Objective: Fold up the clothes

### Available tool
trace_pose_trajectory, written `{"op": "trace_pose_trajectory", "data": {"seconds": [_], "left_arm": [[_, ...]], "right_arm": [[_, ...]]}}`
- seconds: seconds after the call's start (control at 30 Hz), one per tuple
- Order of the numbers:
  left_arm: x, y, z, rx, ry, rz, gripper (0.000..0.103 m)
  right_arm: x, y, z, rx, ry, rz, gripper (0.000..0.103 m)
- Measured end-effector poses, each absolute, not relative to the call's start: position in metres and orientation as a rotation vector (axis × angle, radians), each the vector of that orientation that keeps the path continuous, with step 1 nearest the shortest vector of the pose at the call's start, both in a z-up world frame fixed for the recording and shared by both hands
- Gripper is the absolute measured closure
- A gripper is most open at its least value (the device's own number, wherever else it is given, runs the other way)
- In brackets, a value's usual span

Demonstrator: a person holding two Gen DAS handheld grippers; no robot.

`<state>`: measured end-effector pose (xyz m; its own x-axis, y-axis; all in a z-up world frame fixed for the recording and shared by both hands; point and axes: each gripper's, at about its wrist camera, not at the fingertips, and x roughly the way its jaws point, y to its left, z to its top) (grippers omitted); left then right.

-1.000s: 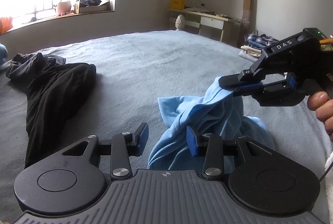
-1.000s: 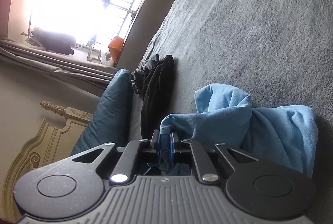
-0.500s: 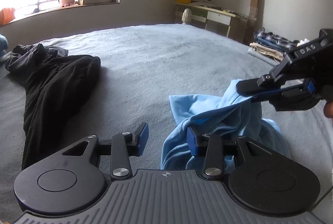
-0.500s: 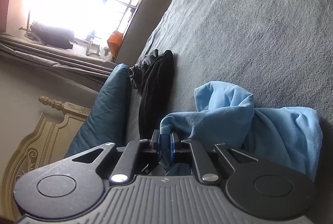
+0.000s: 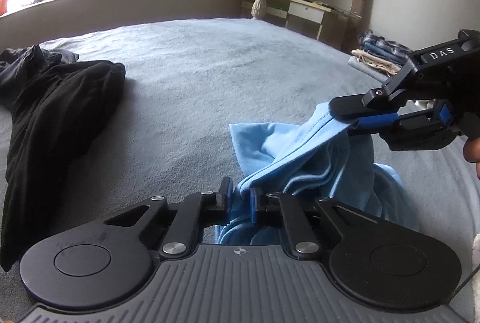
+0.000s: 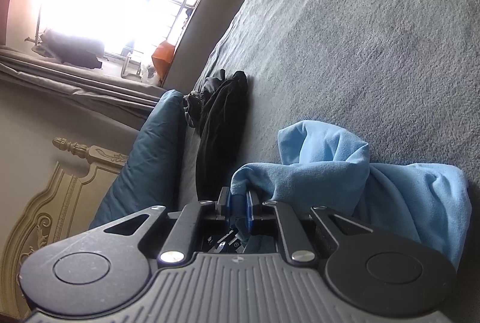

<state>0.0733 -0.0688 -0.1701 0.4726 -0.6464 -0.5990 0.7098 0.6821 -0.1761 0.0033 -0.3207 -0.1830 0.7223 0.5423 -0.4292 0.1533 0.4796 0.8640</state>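
Observation:
A light blue shirt (image 5: pixel 303 155) lies crumpled on the grey bed (image 5: pixel 195 76). My left gripper (image 5: pixel 240 200) is shut on a hemmed edge of it near the bed surface. My right gripper (image 5: pixel 339 117) comes in from the right and is shut on another part of the same edge, held a little higher. In the right wrist view the right gripper (image 6: pixel 238 203) pinches a fold of the blue shirt (image 6: pixel 375 182), which bunches to the right.
A black garment (image 5: pixel 51 113) lies on the bed at the left, also in the right wrist view (image 6: pixel 219 119). A teal pillow (image 6: pixel 147 167) leans on the headboard (image 6: pixel 45 209). Folded clothes (image 5: pixel 378 55) are stacked far right, a desk (image 5: pixel 294 10) behind.
My left gripper has closed on the blue shirt's edge; it was open one second ago. My right gripper has drawn its edge to the right, away from the left one.

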Motion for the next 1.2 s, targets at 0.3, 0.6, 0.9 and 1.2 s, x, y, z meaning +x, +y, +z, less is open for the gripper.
{"op": "trace_pose_trajectory", "data": {"seconds": [0.3,0.6,0.9,1.2], "left_arm": [[0.091,-0.042,-0.159,-0.23,0.793,-0.83,0.1],[0.082,-0.024,-0.125,-0.314,0.733,-0.814,0.101],[0.071,-0.006,-0.11,-0.326,0.666,-0.788,0.101],[0.071,0.0,-0.112,-0.34,0.672,-0.782,0.101]], "right_arm": [[-0.024,-0.283,-0.155,0.707,0.757,0.279,0.054],[-0.048,-0.185,-0.161,0.124,0.833,0.302,0.053],[-0.075,-0.161,-0.156,-0.156,0.751,0.217,0.088],[-0.111,-0.272,-0.101,0.325,0.635,0.144,0.093]]}}
